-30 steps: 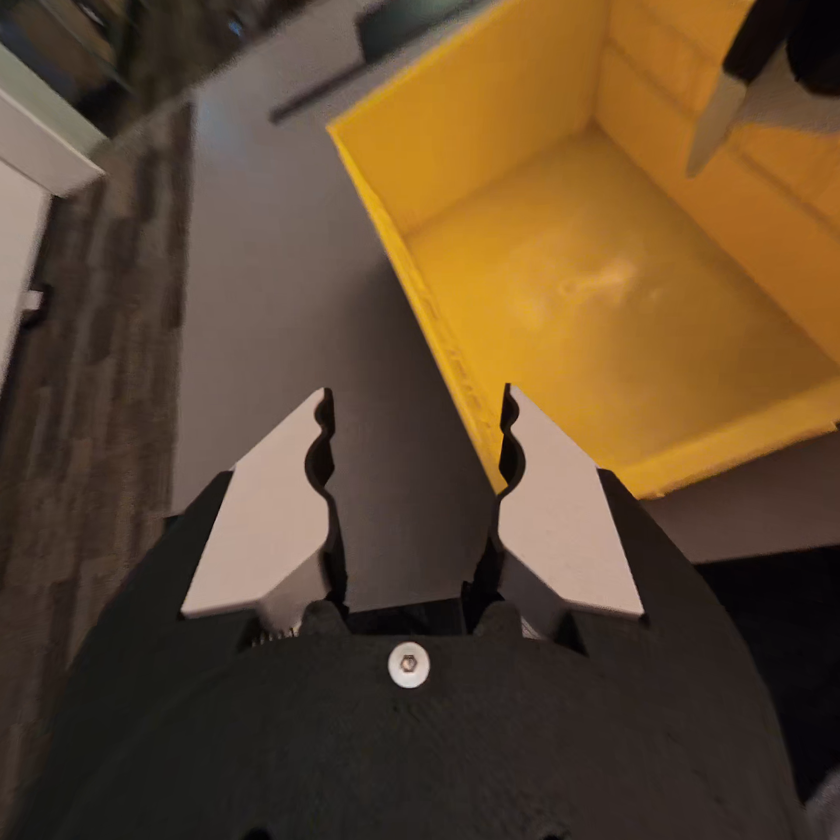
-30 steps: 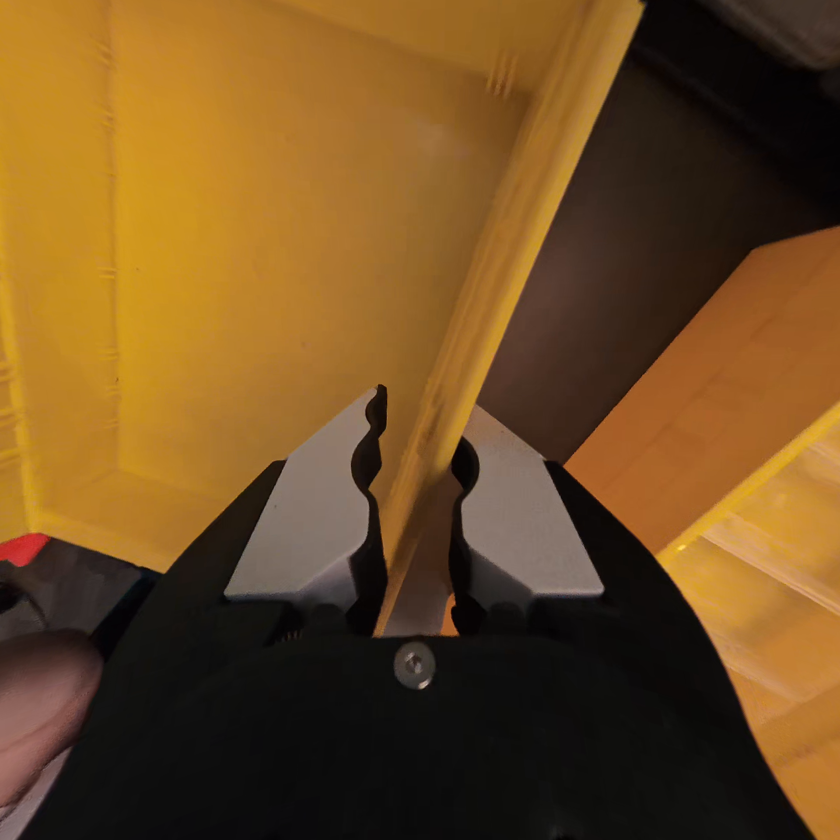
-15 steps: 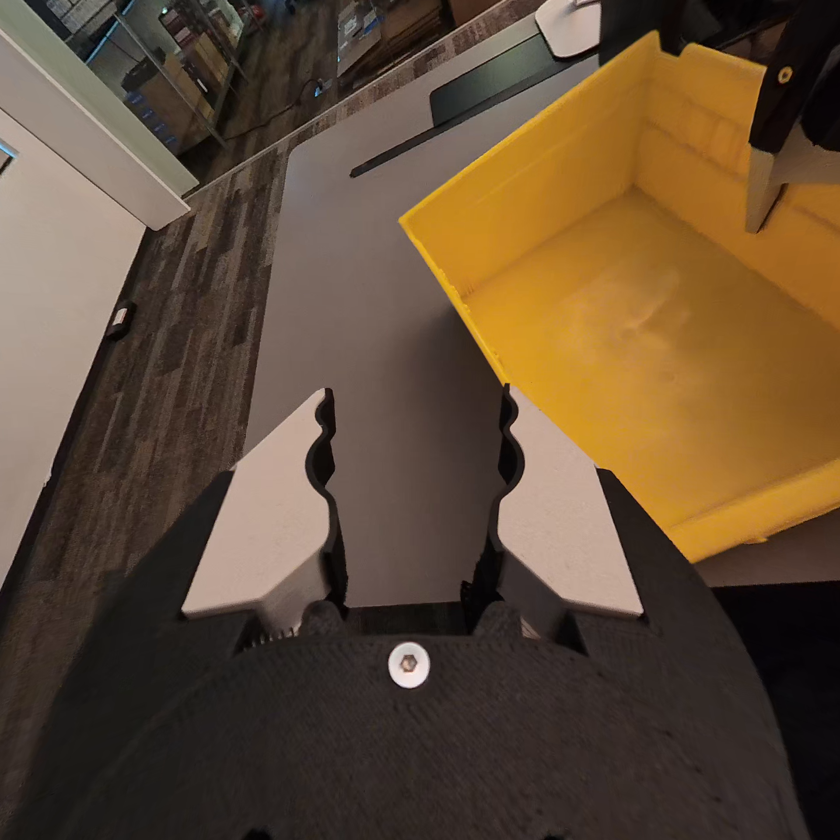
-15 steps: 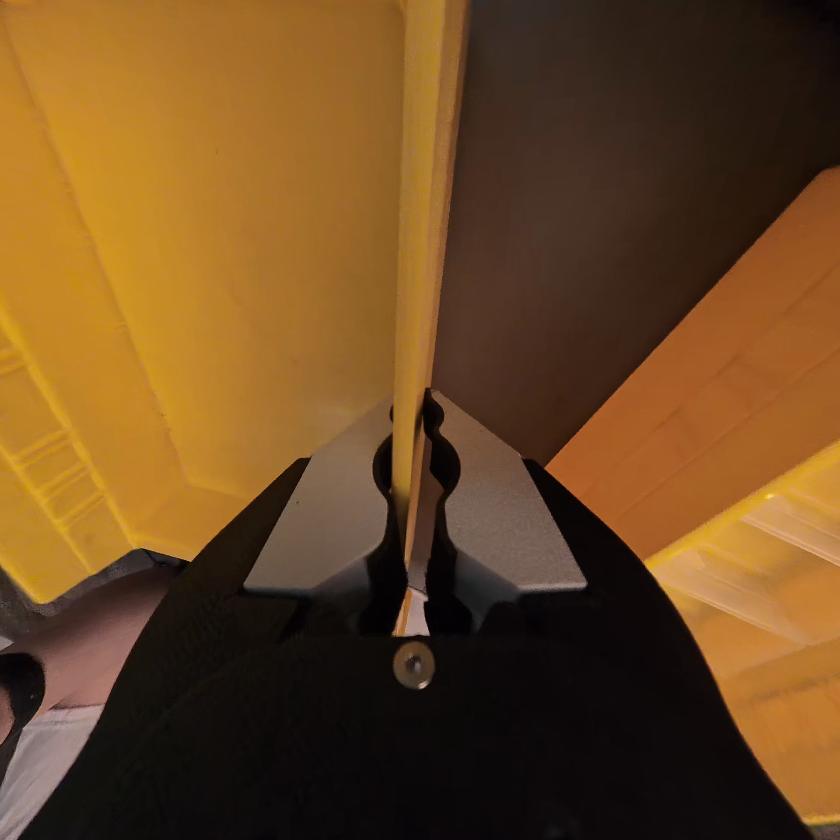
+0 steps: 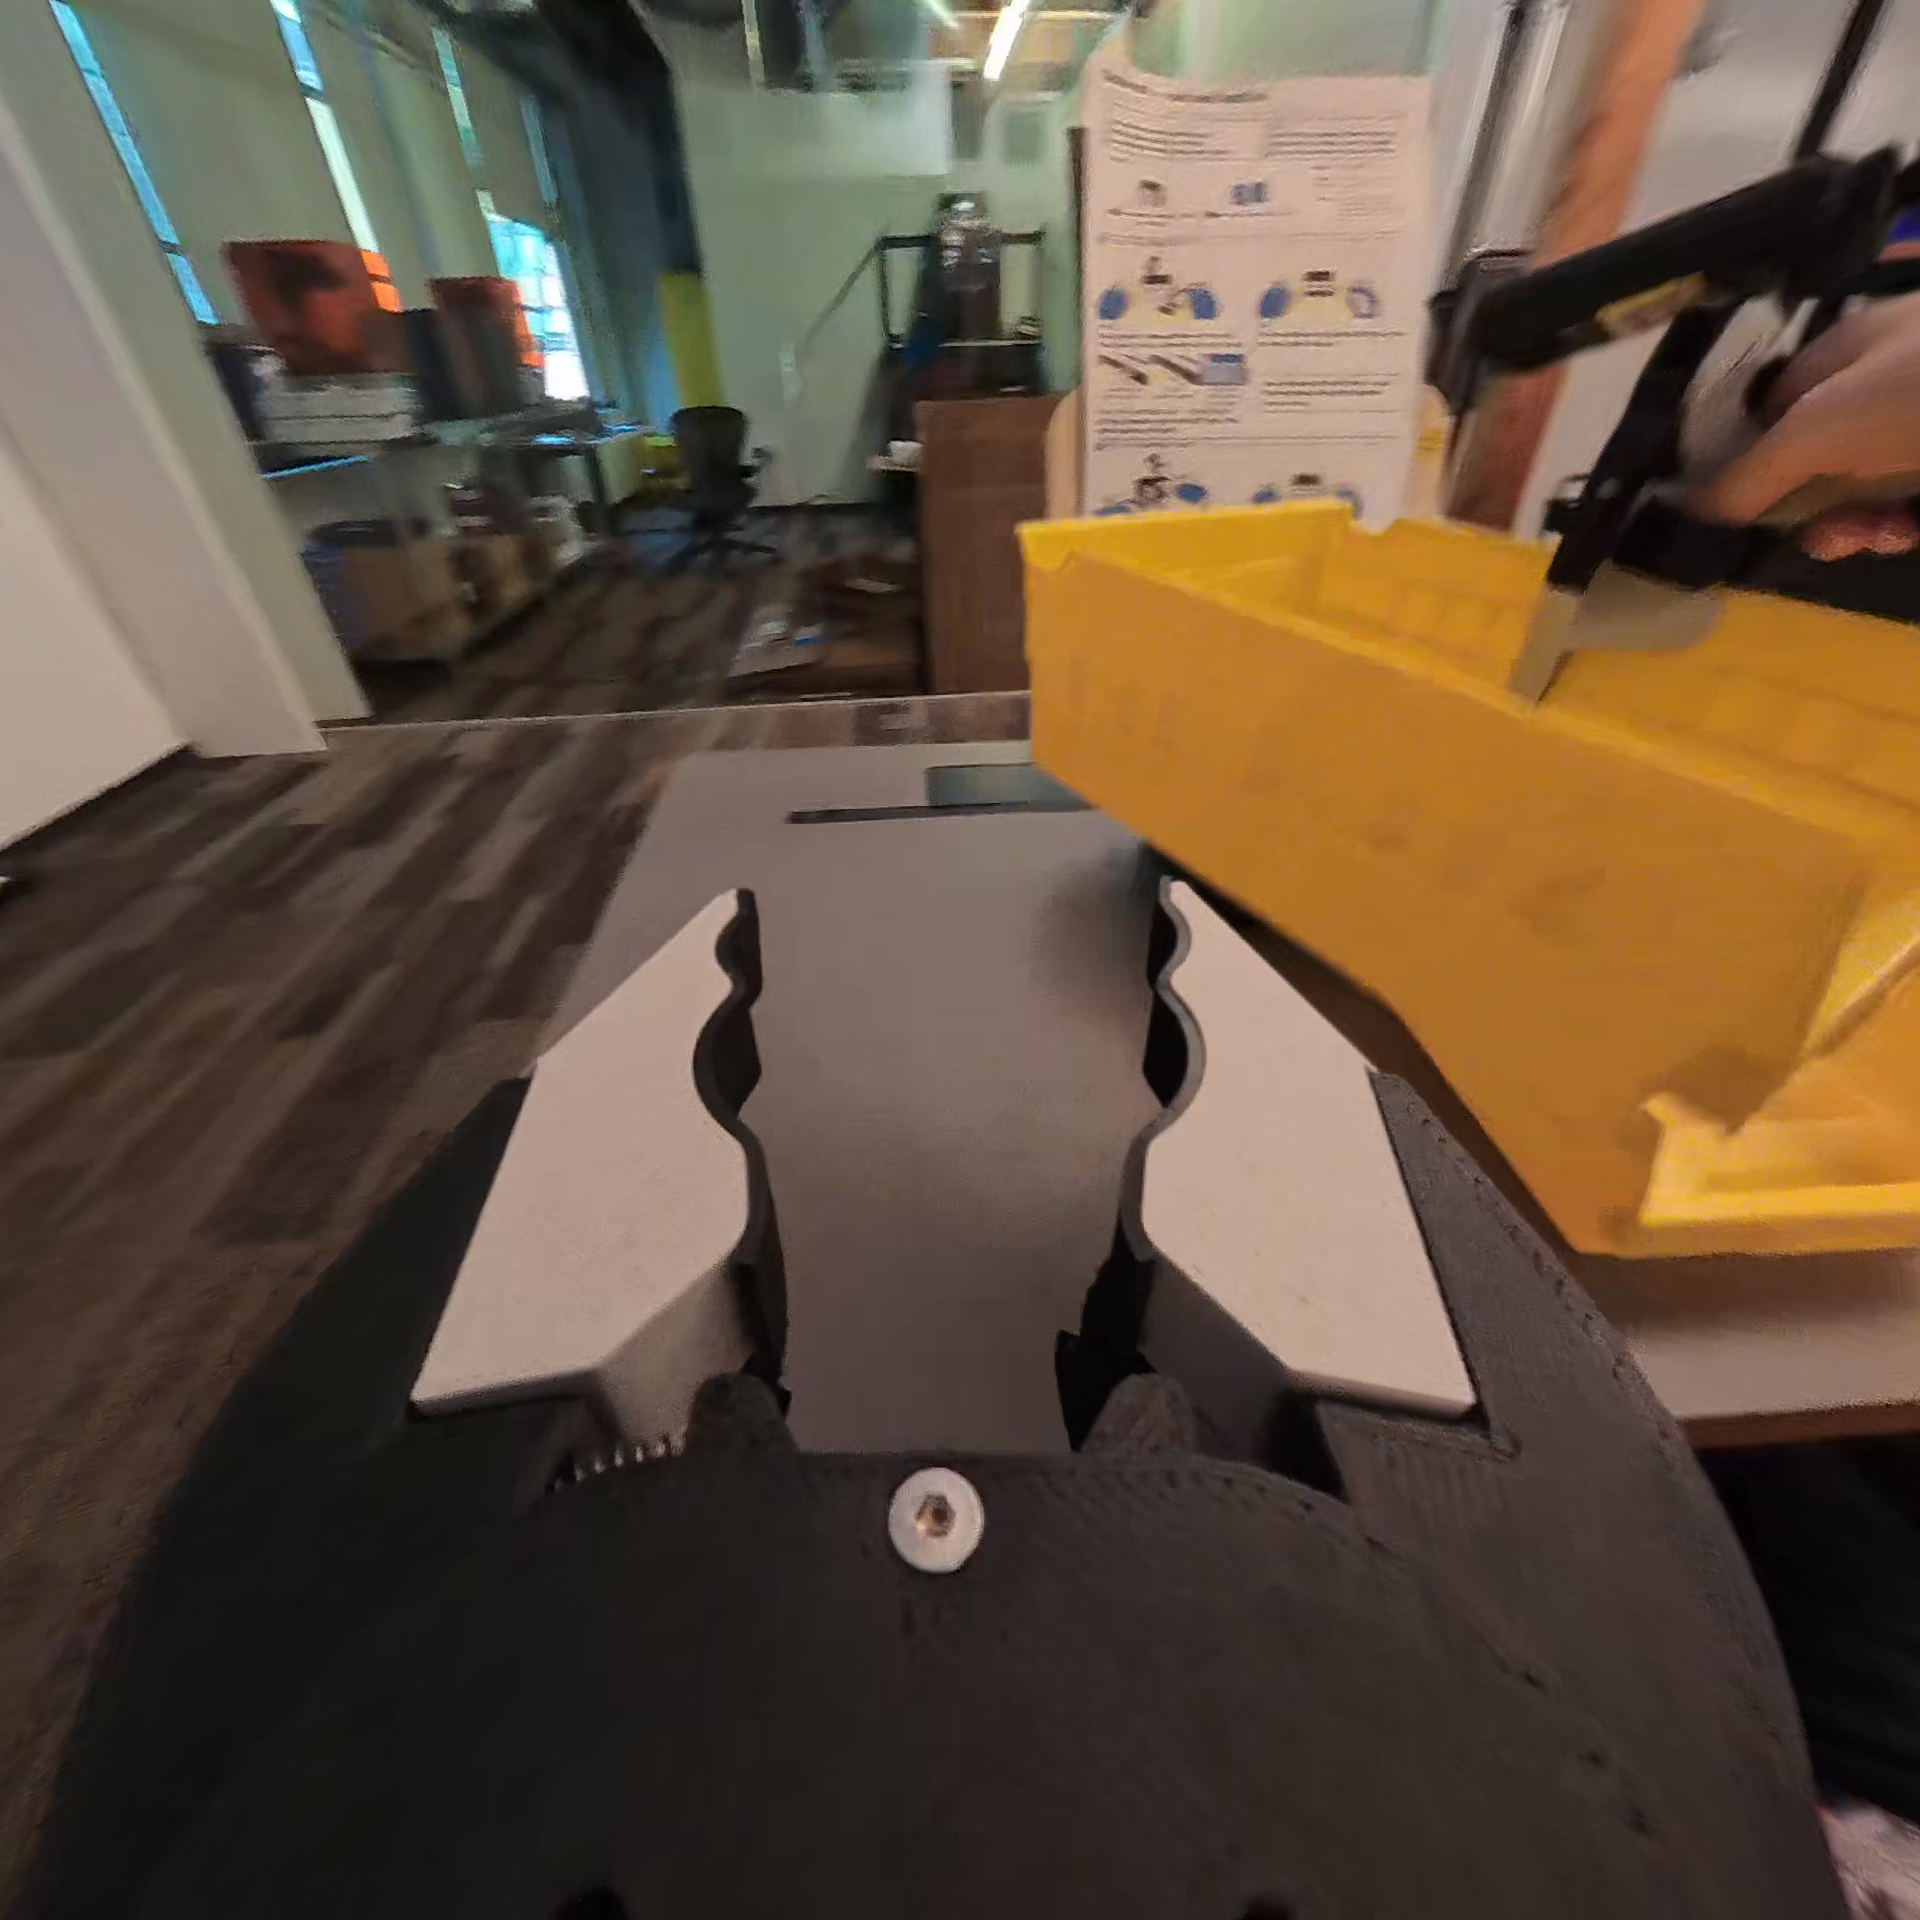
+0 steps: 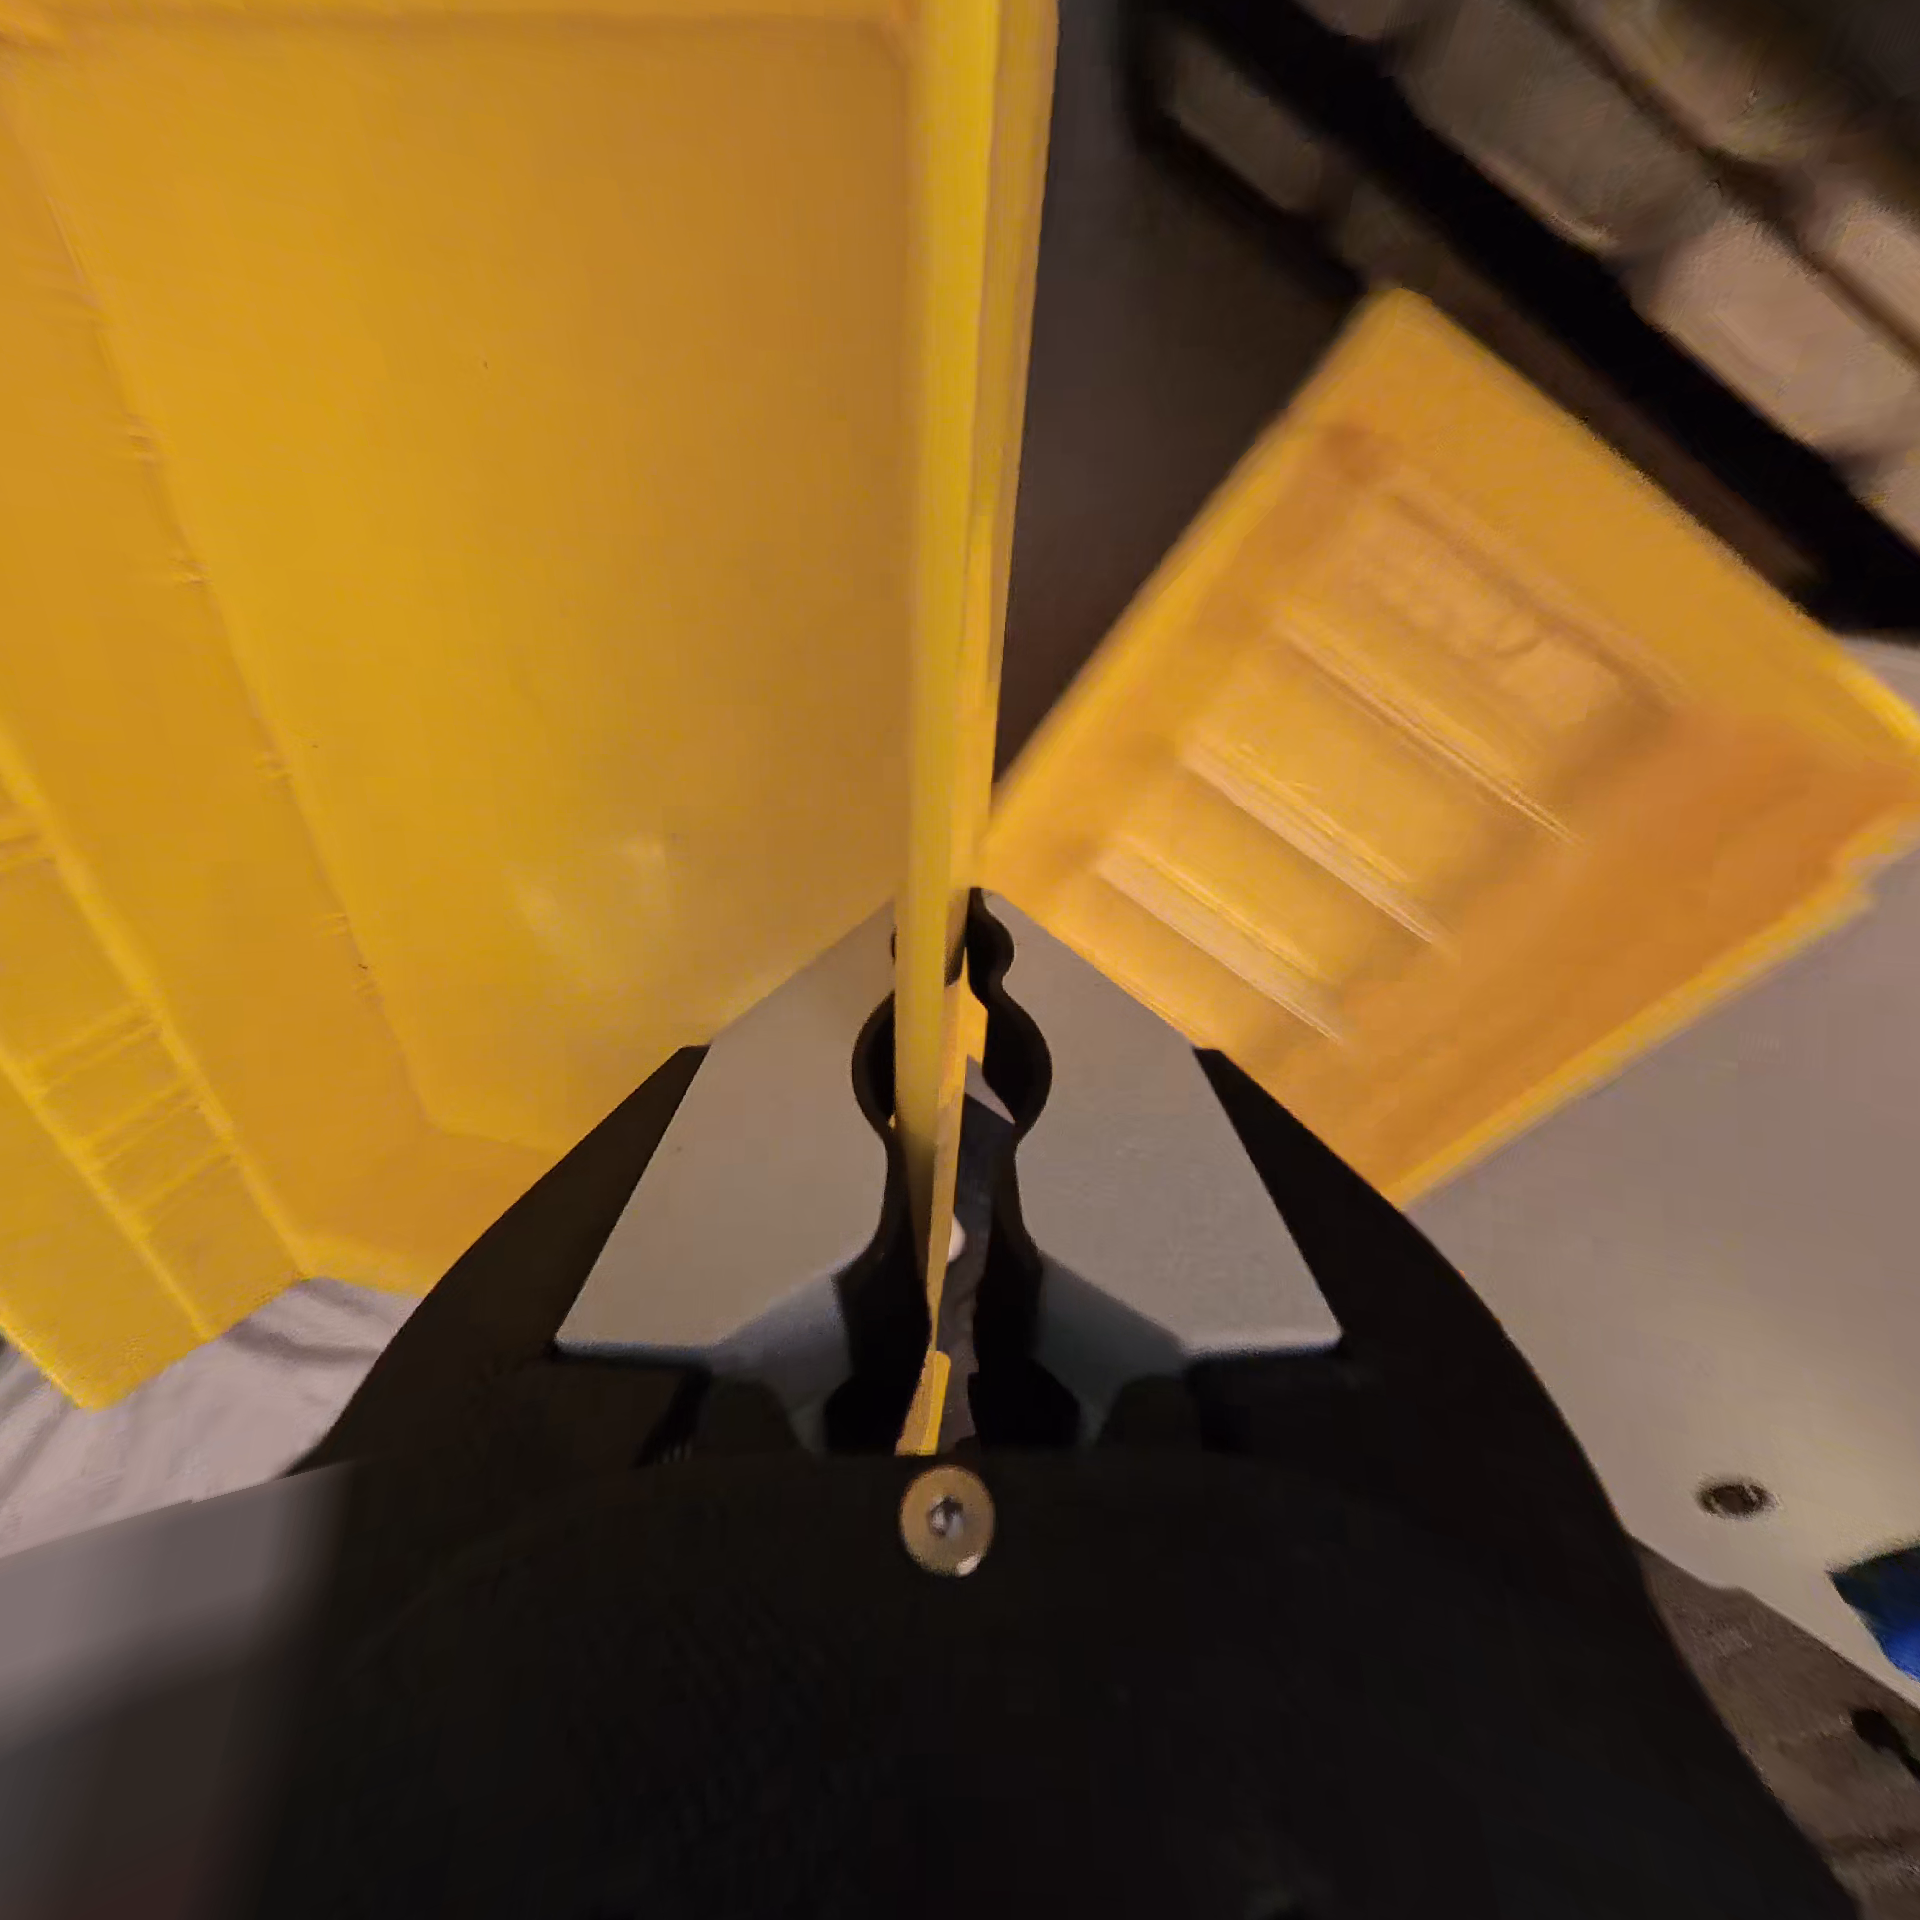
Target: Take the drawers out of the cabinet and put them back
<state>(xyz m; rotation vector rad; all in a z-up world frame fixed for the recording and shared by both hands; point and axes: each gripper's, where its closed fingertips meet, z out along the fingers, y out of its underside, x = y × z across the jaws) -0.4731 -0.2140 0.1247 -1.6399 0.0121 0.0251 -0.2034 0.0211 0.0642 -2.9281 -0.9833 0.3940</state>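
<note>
Yellow plastic drawer (image 5: 1434, 831), open-topped, hangs tilted above the grey surface (image 5: 914, 935), its side wall pinched in my right gripper (image 6: 940, 997) jaws. My left gripper (image 5: 951, 997) gapes empty, left of the drawer's long side, nearest for support.

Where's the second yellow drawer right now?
In the right wrist view, the second yellow drawer lies right of the held drawer's wall, on the grey table beyond the right gripper.
</note>
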